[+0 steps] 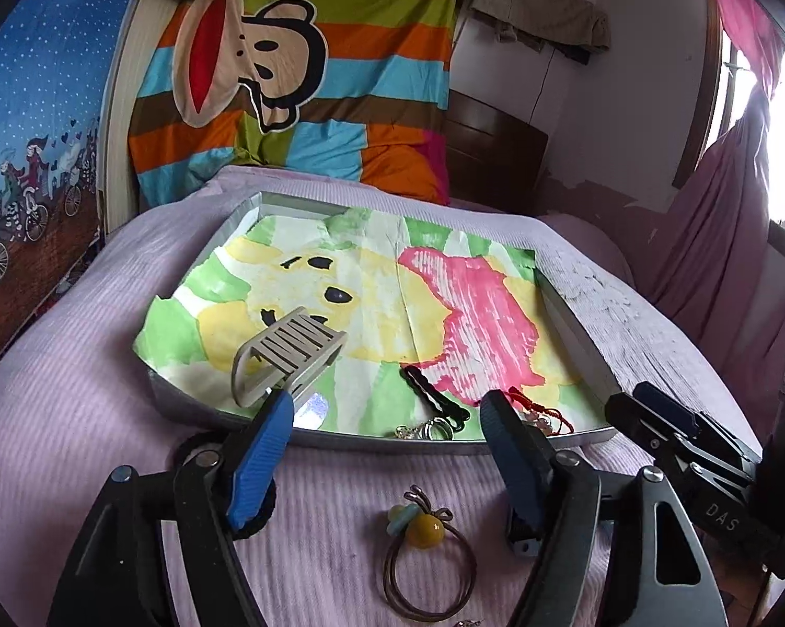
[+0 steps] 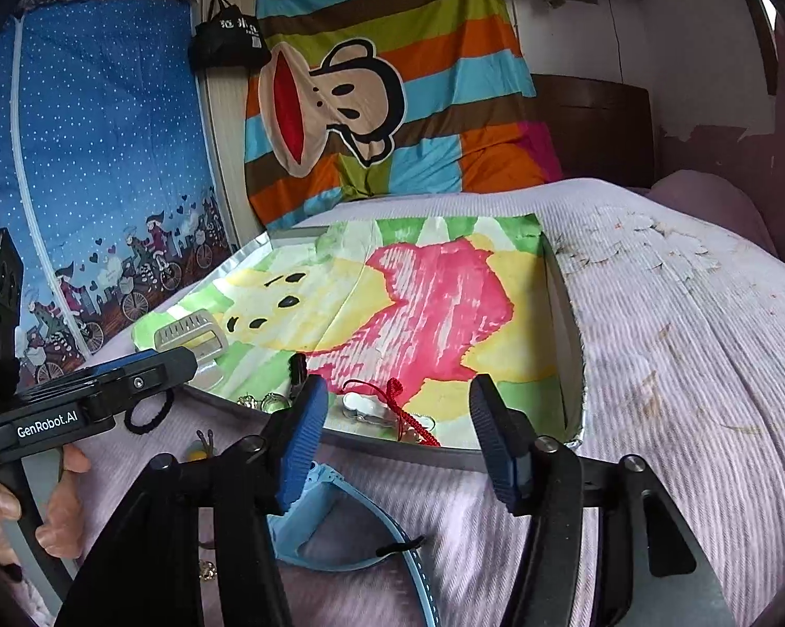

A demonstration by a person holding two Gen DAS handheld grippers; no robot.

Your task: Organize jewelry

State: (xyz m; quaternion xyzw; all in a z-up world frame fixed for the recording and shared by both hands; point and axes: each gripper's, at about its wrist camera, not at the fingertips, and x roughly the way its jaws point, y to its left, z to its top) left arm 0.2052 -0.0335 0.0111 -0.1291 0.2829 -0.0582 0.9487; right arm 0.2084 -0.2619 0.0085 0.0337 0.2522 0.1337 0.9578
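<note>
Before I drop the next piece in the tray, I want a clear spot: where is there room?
The tray's pink-painted middle and far end are bare. The near edge is crowded: hair claw, black clip, rings, red cord.

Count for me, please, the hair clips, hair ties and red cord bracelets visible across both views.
Hair clips: 2 (beige claw clip, black clip)
Hair ties: 2 (beaded tie, black tie)
Red cord bracelets: 1
Total: 5
</note>
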